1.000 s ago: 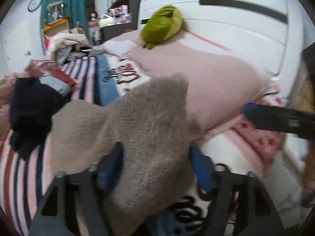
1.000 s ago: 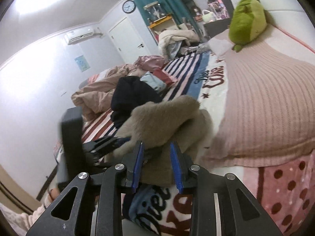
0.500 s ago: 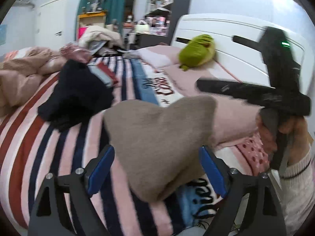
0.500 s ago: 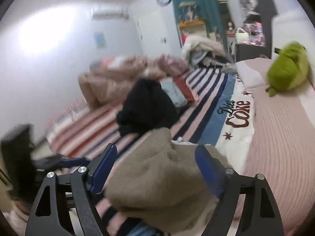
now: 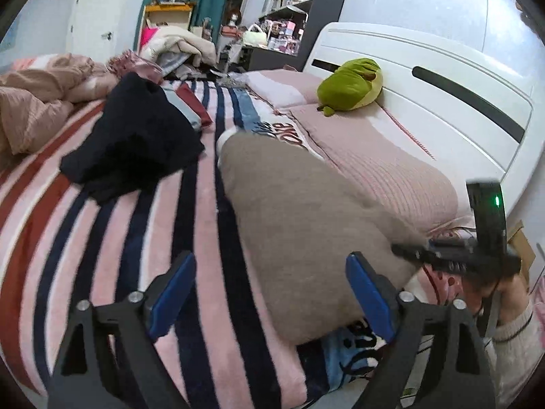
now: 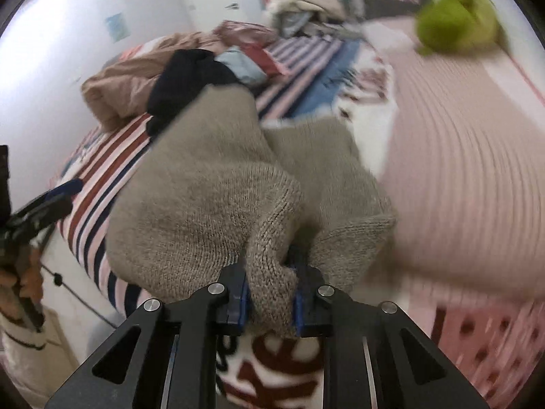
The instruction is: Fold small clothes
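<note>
While the right gripper (image 6: pixel 269 303) is clamped on a bunched edge of the taupe knit garment (image 5: pixel 299 211), the left gripper (image 5: pixel 269 293) stands wide apart, holding nothing. That garment sprawls on the striped bed (image 5: pixel 102 231), near the pink pillow (image 5: pixel 385 160). Folding looks barely begun, though blur hides detail; next, the left needs its own corner.

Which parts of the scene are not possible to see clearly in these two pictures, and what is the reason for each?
- Right wrist view: the green plush toy and ribbed pink blanket are smeared by motion blur.
- Right wrist view: the right gripper fingers' blue pads are mostly buried in the taupe knitted garment.
- Left wrist view: printed lettering on the striped bedspread is partly covered by that garment.
- Left wrist view: items on the far shelves are too small.
</note>
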